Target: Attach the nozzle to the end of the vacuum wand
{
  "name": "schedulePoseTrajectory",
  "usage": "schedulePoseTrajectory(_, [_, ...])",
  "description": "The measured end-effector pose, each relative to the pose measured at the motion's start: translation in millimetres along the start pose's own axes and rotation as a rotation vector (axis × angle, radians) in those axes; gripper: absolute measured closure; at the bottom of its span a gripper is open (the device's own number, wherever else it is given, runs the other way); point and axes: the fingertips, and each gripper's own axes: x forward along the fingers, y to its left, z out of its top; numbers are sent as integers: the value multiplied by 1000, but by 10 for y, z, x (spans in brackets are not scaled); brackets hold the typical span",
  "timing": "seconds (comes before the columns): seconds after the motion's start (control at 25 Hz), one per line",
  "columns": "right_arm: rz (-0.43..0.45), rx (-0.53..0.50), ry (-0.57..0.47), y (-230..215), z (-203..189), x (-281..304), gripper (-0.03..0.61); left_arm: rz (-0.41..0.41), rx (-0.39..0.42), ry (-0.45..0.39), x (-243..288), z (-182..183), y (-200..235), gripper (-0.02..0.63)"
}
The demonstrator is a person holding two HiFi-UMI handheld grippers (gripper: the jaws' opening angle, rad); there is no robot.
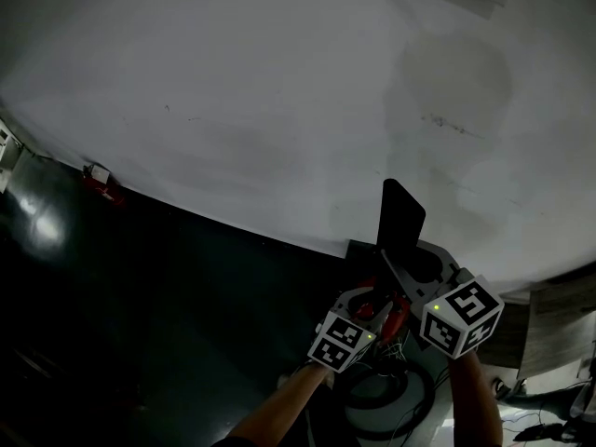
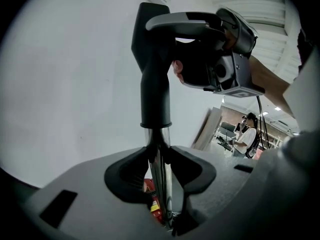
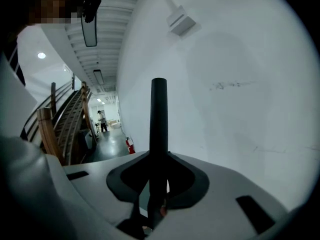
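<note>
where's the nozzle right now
In the head view the nozzle stands low, right of centre, before the white wall, held in the right gripper; the left gripper holds the wand just below-left.

Left gripper (image 1: 365, 313): jaws clamped on the chrome vacuum wand (image 2: 159, 154).
Right gripper (image 1: 421, 266): just right, slightly farther, jaws clamped on the black nozzle (image 3: 158, 124).
Forearms (image 1: 279, 408): entering from the near edge.

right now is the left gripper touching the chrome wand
Touching. In its own view the left gripper has both jaws pressed against the chrome wand.
</note>
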Motion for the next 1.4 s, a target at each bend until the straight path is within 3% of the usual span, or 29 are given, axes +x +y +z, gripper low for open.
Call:
schedulePoseTrajectory(0.2, [12,-24,22,56,-11,58,488,-11,-42,-11,-7,-20,60,476])
schedulePoseTrajectory(0.44, [-19,-20,-108,-40,215,-182,463,-9,-66,-17,43,-21,152,476])
schedulePoseTrajectory(0.76, [-72,83,-252,-214,362,-636,462,21,-141,-33,78,-121,451,476])
schedulePoseTrajectory(1.12, [-124,164,-279,-354,147,-895,462,21,-162,-35,148,-156,571,476])
schedulePoseTrajectory(1.4, [-130,211,-312,-387,127,-966,462,27,-165,-2,108,-231,561,428])
